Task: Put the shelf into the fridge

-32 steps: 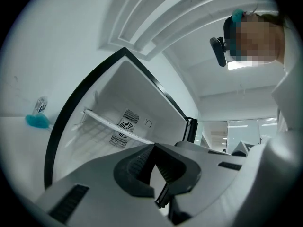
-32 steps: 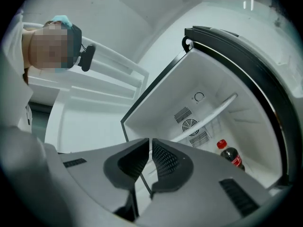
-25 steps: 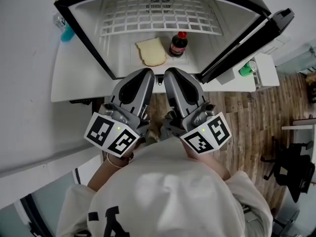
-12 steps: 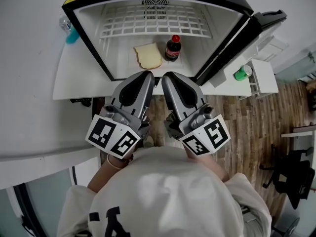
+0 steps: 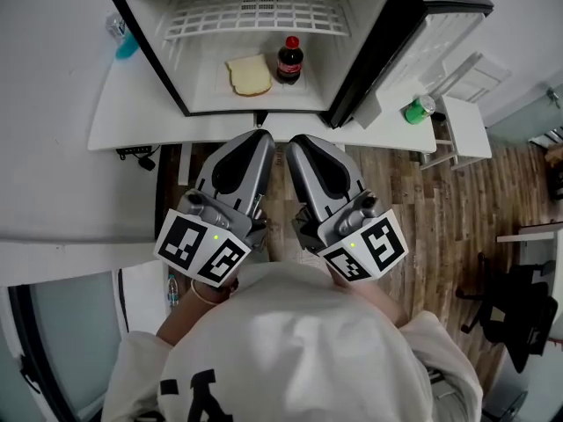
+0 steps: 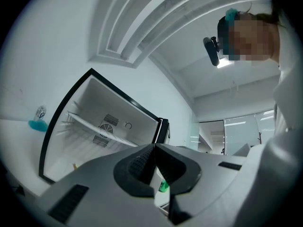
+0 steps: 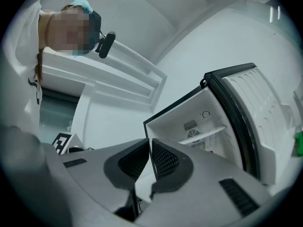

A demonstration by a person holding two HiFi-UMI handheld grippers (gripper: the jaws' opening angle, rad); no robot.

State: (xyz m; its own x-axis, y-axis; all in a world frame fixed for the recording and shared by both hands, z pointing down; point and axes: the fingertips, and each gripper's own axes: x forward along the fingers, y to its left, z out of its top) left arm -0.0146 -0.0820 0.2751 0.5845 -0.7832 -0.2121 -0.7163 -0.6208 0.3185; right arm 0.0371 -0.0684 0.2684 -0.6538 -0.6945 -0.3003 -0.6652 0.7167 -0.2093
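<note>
A wooden floor (image 5: 440,200) runs under a long white table (image 5: 132,121) set against the wall. On the table stands a small black fridge (image 5: 151,53) with a white inside. Its door (image 5: 440,29) is swung wide to the right.

In front of the table stands a person in a white top (image 5: 299,341), holding a grey claw in each hand. The two claws sit side by side, just apart, and both point toward the open fridge from short of the table's edge.

The left gripper (image 5: 261,135) has its jaws pressed together with nothing between them, which its own camera shows plainly (image 6: 154,147). The right gripper (image 5: 295,139) is closed and empty too, with only a hair-thin line between its ribbed pads (image 7: 149,144).

The shelf (image 5: 255,11), a white wire rack, is already inside the fridge. It lies level across the back part of the compartment, higher than the food. From the left gripper's side it shows as a flat rack spanning the walls (image 6: 92,126).

On the fridge floor, in front of and below the shelf, lies a slice of bread (image 5: 249,76). A small dark cola bottle (image 5: 289,58) with a red cap stands upright just to its right.

A green bottle (image 5: 417,109) sits on the white surface past the door. A small blue-green thing (image 5: 125,44) rests by the wall left of the fridge; I cannot tell what it is.
</note>
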